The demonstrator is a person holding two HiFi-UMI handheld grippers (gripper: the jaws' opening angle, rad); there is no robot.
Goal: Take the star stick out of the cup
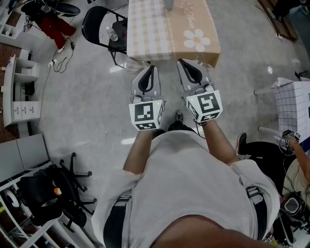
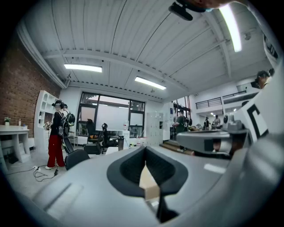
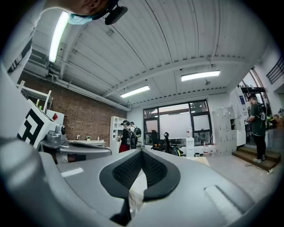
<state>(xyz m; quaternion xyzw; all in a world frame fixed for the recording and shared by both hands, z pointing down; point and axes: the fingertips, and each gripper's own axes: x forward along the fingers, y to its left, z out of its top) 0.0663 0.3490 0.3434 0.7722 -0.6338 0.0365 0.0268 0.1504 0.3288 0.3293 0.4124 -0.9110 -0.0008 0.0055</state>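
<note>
Checked table [image 1: 150, 29] stands just ahead of the left gripper [image 1: 152, 69] and right gripper [image 1: 183, 63], both level, clenched, empty. What looks like the cup [image 1: 168, 4] sits at its far edge; the stick's direction cannot be told.

Head view looks steeply down; both gripper views face level toward shared windows [image 2: 111, 116]

Two tongs [image 1: 153, 69] [image 1: 181, 63], one table [image 1: 145, 29], one chair [image 1: 98, 26]
</note>
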